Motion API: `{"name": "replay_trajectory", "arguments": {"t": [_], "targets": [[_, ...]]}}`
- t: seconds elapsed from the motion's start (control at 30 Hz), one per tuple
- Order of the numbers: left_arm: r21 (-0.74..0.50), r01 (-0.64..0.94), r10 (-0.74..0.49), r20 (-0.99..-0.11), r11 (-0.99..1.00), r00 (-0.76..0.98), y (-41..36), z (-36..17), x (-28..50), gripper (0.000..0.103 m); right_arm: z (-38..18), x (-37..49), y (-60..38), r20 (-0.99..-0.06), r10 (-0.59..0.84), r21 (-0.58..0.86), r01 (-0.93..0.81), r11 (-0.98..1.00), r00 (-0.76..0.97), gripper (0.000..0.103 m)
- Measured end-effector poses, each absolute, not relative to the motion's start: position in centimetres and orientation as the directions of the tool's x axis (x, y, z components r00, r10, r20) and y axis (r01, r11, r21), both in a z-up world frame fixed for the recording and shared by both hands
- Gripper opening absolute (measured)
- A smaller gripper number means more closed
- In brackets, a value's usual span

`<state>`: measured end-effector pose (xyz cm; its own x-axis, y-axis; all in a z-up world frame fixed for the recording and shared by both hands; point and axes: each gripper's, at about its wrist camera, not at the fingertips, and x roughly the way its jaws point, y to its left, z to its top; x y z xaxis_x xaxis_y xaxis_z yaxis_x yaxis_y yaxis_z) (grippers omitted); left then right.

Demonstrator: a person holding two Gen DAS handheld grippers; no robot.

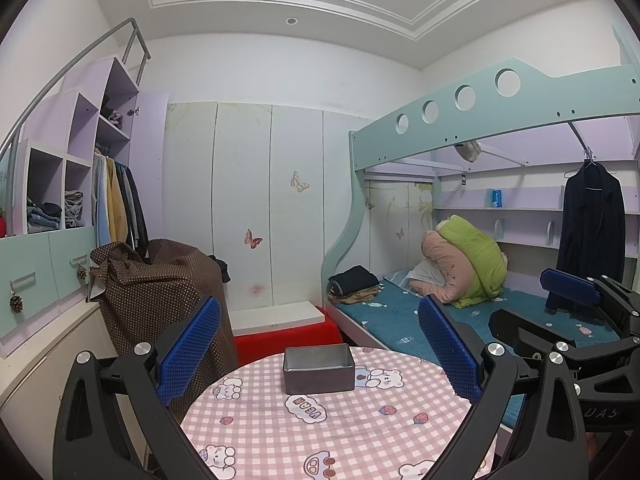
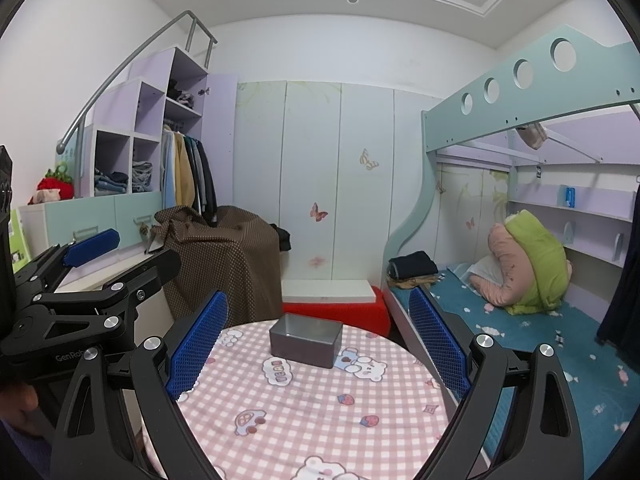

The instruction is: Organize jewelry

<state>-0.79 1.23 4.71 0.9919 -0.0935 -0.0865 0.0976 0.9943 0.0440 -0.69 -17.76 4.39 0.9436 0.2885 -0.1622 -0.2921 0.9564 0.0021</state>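
Note:
A small dark grey metal box (image 1: 319,369) stands on a round table with a pink checked cloth (image 1: 340,432), near its far edge; it also shows in the right wrist view (image 2: 306,340). I cannot see inside it and no jewelry shows. My left gripper (image 1: 320,354) is open and empty, held above the table short of the box. My right gripper (image 2: 318,346) is open and empty, at the same height to the right. Each gripper appears in the other's view, the right one (image 1: 532,304) and the left one (image 2: 124,252).
A bunk bed with a blue sheet (image 1: 500,320) and bundled bedding stands right of the table. A brown dotted cloth covers something (image 1: 160,292) on the left. A red stool (image 1: 288,336) sits behind the table, before white wardrobe doors.

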Motion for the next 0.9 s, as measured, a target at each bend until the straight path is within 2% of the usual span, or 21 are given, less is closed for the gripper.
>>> {"name": "replay_trajectory", "arguments": {"t": [0.9], "targets": [[0.049,0.098,-0.093,-0.092,0.994,0.991,1.39,4.75,-0.61,0.096,4.31,-0.68,-17.81,-0.165,0.288,0.004,-0.291,0.957,0.943,0.089]]}}
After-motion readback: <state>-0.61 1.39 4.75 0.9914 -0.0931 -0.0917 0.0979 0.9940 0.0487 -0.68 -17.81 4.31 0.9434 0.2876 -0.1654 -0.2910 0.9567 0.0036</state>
